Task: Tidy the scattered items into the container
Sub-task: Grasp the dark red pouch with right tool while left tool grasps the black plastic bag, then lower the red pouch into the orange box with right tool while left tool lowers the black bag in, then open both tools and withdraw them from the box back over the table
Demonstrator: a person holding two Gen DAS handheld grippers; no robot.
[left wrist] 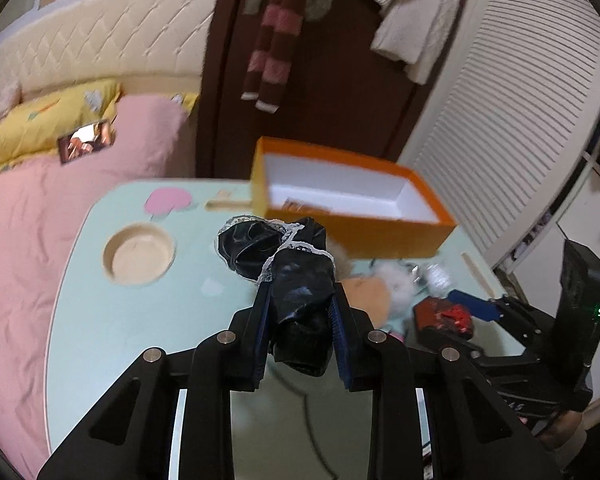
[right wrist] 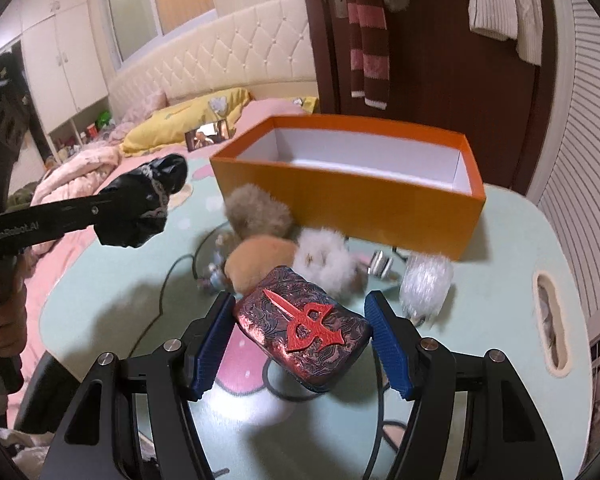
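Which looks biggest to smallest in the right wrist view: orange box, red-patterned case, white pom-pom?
1. orange box, clearly largest.
2. red-patterned case, though it sits nearest the camera between the right gripper's pads, which inflates it.
3. white pom-pom, smallest as seen; its true size against the case is unsure.

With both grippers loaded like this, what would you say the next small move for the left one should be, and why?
Probably carry the left gripper forward over the orange box before letting go. Its pads are closed on the black lace-trimmed bundle, which hangs clear of the table, and the box sits just beyond with its top open. The right gripper straddles the red patterned case, so it can follow.
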